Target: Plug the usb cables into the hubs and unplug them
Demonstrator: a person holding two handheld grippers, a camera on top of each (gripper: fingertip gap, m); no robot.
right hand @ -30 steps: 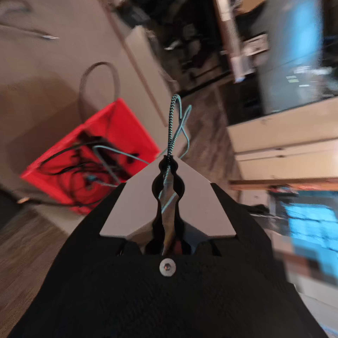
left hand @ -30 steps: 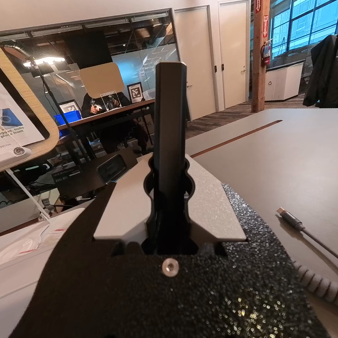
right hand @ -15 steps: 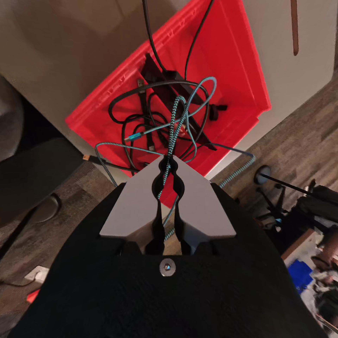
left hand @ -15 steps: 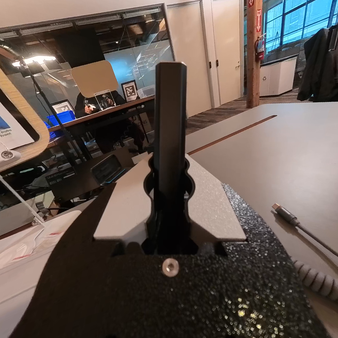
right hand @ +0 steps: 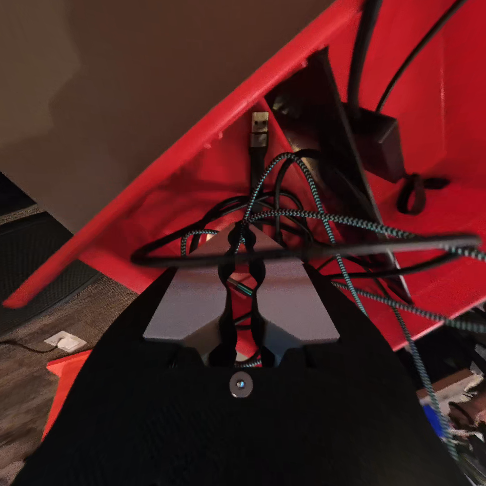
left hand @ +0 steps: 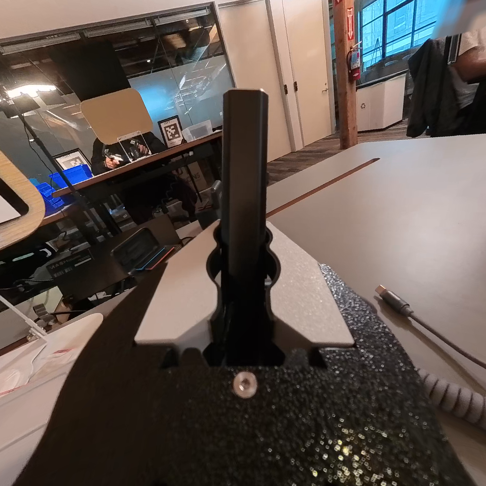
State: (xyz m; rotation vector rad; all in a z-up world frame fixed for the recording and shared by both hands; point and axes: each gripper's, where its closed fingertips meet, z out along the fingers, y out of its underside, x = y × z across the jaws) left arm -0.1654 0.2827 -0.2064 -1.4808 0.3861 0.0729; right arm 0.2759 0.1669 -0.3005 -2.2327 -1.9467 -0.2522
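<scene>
The right gripper [right hand: 240, 231] has its jaws pinched on the limp, light teal braided cable [right hand: 286, 213] over the red bin [right hand: 184, 168], better held at its stiff plug, while the left gripper [left hand: 243, 231] clamps the rigid black hub [left hand: 244, 163] above the tabletop [left hand: 394, 223].

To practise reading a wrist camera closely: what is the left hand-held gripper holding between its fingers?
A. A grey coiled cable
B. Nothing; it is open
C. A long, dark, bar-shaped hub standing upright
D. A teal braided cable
C: in the left wrist view the left hand-held gripper is closed around the dark bar-shaped hub, which rises upright from between its fingers, while the grey coiled cable lies apart on the table.
</scene>
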